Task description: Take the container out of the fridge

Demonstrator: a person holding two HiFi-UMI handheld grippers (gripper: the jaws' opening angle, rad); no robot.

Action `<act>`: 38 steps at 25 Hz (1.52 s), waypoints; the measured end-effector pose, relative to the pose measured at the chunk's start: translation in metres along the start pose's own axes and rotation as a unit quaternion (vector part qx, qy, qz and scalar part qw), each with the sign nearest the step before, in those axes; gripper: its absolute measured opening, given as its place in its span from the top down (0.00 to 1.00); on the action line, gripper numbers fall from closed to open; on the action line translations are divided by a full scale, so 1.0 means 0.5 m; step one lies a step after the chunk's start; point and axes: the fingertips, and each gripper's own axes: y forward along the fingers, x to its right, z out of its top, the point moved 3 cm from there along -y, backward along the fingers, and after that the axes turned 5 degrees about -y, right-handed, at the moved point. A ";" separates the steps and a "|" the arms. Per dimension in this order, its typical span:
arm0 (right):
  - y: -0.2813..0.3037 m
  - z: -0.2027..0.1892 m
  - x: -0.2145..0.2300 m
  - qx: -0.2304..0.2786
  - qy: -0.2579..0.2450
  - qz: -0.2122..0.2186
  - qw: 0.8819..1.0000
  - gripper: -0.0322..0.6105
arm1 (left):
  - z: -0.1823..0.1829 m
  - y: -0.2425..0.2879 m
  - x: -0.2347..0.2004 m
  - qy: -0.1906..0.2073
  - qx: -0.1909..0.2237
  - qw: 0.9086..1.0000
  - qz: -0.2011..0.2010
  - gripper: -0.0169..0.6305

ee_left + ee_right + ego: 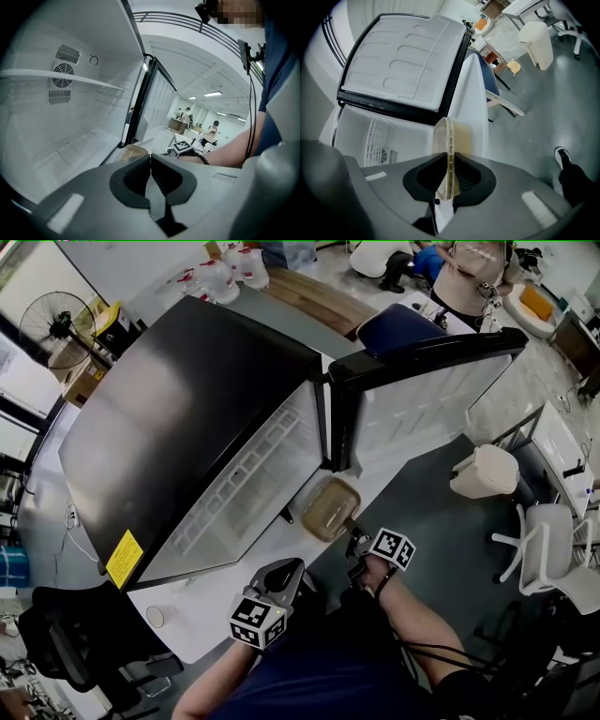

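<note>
Container (330, 509) is just outside the open fridge (187, 409), with the right gripper (353, 529) clamping its rim from five o'clock. Left gripper view: the left gripper (150, 161) is closed and empty. Right gripper view: a thin, edge-on pinch, so any tilt could slip it.

The container (330, 509) is a clear plastic tub, rectangular with rounded corners, lidded, with brownish contents. It sits just below the centre of the head view, lid up and roughly level, outside the fridge (187, 399) and just in front of its open mouth. In the right gripper view it shows edge-on at mid-frame, its rim pinched between the jaws of the right gripper (449, 165). The fridge fills the upper left of the head view, black outside and white inside. Its door (422, 381) stands wide open toward the upper right, black-framed with a white moulded liner
</note>
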 end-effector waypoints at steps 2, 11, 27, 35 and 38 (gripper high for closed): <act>0.004 -0.001 0.005 0.001 0.000 -0.005 1.000 0.86 | -0.003 -0.002 -0.001 -0.002 -0.001 1.000 0.002 0.97; 0.018 -0.012 0.007 -0.014 -0.014 -0.004 1.000 0.85 | -0.013 0.003 0.002 -0.007 -0.008 1.000 0.000 0.97; -0.040 0.047 -0.005 0.026 -0.085 -0.029 0.996 0.61 | -0.009 0.018 0.011 -0.012 0.004 1.000 -0.001 0.97; -0.085 0.065 -0.165 0.018 -0.231 0.028 0.972 0.61 | 0.022 0.018 0.008 -0.004 0.034 0.999 0.007 0.97; -0.097 0.061 -0.224 0.021 -0.278 0.041 0.959 0.61 | 0.043 0.014 0.003 -0.001 0.048 0.999 0.011 0.97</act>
